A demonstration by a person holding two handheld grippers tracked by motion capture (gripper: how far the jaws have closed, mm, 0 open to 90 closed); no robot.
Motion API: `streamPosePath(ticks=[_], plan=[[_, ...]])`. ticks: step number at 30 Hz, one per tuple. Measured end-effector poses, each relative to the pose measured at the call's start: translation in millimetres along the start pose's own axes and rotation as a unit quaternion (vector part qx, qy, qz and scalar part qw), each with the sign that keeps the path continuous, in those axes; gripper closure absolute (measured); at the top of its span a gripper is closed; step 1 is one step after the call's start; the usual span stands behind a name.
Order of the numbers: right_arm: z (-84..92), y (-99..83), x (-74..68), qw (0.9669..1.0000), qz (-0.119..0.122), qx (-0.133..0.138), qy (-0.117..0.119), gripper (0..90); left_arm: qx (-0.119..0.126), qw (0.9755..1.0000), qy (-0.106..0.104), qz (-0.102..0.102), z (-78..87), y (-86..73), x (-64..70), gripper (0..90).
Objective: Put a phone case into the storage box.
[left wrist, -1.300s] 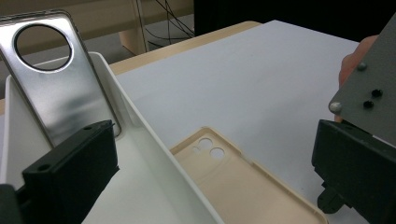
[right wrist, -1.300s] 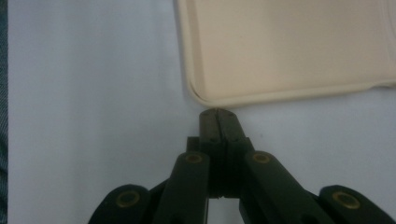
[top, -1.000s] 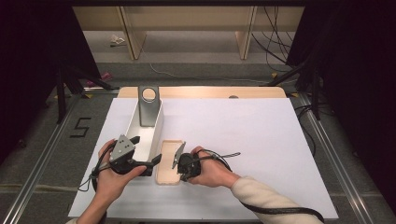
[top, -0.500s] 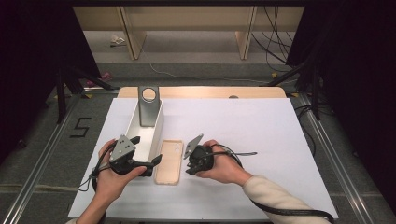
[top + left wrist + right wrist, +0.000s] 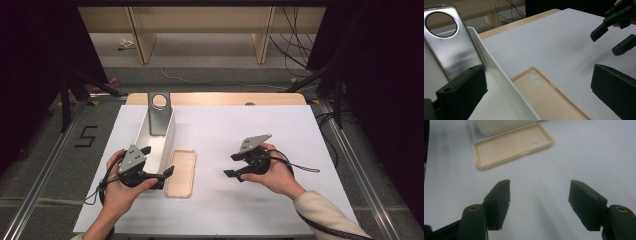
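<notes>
Beside the white tray [image 5: 170,131], the beige phone case [image 5: 181,173] lies hollow side up, well clear of the right gripper [image 5: 231,165], whose jaws have just been opening, nothing between them. The left gripper [image 5: 168,172] straddles the tray wall, jaws apart, seemingly to steady it.

Beige phone case [image 5: 180,173], white tray [image 5: 165,145], silvery, perhaps translucent case [image 5: 159,113], black hand-held gripper [image 5: 235,166], white table sheet [image 5: 250,130]

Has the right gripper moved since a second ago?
Yes. The right gripper has pulled rightward, away from the beige silicone phone case, its jaws just opening with nothing between them.
</notes>
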State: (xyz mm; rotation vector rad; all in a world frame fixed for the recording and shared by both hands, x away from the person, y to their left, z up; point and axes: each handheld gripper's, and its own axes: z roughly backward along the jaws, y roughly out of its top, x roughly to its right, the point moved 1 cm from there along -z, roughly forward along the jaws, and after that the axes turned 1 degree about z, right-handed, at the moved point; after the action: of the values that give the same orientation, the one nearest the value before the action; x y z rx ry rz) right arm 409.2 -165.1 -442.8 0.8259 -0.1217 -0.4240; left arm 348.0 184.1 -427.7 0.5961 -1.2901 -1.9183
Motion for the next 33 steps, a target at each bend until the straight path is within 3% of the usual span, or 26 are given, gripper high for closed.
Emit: streamPosePath(ticks=[5, 9, 16, 33], plan=[[23.9, -13.7, 7.4, 0.9983, -0.032, 0.046, -0.02, 30.0, 0.0, 1.0, -0.001, -0.001, -0.2, 0.5, 0.2, 0.0], [38.5, -23.1, 10.5, 0.9962, -0.048, 0.065, -0.031, 28.3, -0.001, 1.0, -0.001, -0.001, -0.9, 0.7, 0.8, 0.0], [47.7, -37.9, 11.2, 0.9958, -0.056, 0.063, -0.036, 26.0, -0.003, 1.0, -0.001, -0.004, -1.8, 0.6, 1.5, 0.0], [64.8, -49.8, 8.1, 0.994, -0.06, 0.073, -0.055, 22.9, -0.002, 1.0, -0.003, -0.009, -1.2, 0.9, 2.5, 0.2]])
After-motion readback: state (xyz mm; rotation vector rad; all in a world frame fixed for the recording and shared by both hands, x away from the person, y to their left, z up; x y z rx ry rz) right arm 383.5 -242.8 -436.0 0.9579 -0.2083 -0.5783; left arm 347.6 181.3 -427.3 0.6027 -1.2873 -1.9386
